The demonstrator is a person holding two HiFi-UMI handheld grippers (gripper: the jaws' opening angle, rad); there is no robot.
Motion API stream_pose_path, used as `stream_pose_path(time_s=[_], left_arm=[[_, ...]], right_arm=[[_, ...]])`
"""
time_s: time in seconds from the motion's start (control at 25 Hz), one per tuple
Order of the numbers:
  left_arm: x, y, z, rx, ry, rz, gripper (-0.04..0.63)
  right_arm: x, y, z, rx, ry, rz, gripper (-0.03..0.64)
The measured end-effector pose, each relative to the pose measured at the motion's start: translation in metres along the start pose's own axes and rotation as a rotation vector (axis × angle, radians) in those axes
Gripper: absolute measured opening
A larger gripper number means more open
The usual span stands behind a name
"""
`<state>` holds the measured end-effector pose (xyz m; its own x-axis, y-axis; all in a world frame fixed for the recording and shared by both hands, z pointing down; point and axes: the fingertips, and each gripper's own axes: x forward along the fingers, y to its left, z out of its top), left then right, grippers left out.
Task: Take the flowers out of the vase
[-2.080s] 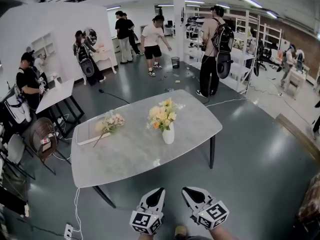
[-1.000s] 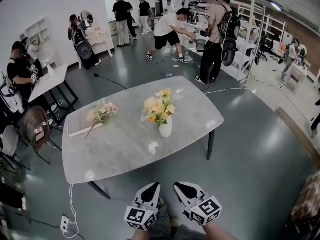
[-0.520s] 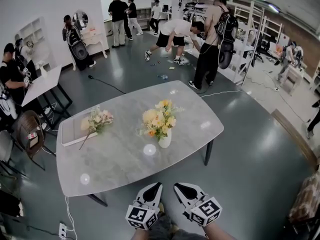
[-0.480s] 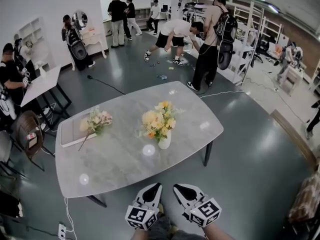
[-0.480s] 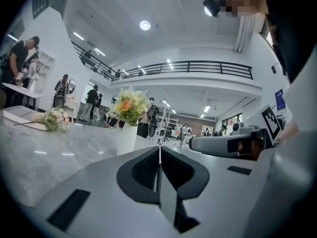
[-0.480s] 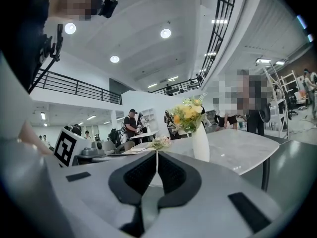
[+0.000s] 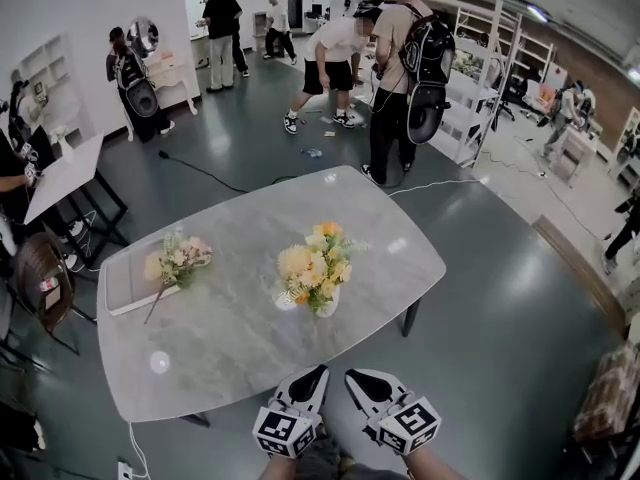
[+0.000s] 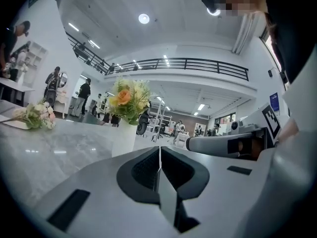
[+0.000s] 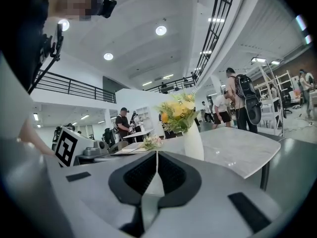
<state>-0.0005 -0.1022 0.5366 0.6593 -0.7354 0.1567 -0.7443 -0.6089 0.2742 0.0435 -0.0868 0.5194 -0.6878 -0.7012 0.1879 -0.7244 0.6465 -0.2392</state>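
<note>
While our left gripper (image 7: 313, 376) and right gripper (image 7: 357, 378) hover empty, jaws together, off the table's (image 7: 220, 353) near edge, we risk toppling the vase (image 7: 327, 304) by yanking the flowers (image 7: 312, 266).

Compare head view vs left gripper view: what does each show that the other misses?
Head view only: the whole table outline, and the left gripper and right gripper from above. Left gripper view only: the left gripper's jaws head-on, shut on nothing; the balcony railing. Both: the white vase of yellow flowers and the loose bouquet on the table.
</note>
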Motion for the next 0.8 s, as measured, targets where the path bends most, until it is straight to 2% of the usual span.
stream_pose_path(time_s=[0.44,0.8], left_arm=[[0.026,0.037,0.01,-0.001,0.024,-0.054,0.023],[0.039,0.049,0.008,0.0,0.033,-0.121,0.023]], right_arm=[[0.05,-0.01,0.009,0.013,0.005,-0.017,0.023],[0.072,-0.018,0.007,0.015,0.008,-0.053,0.023]])
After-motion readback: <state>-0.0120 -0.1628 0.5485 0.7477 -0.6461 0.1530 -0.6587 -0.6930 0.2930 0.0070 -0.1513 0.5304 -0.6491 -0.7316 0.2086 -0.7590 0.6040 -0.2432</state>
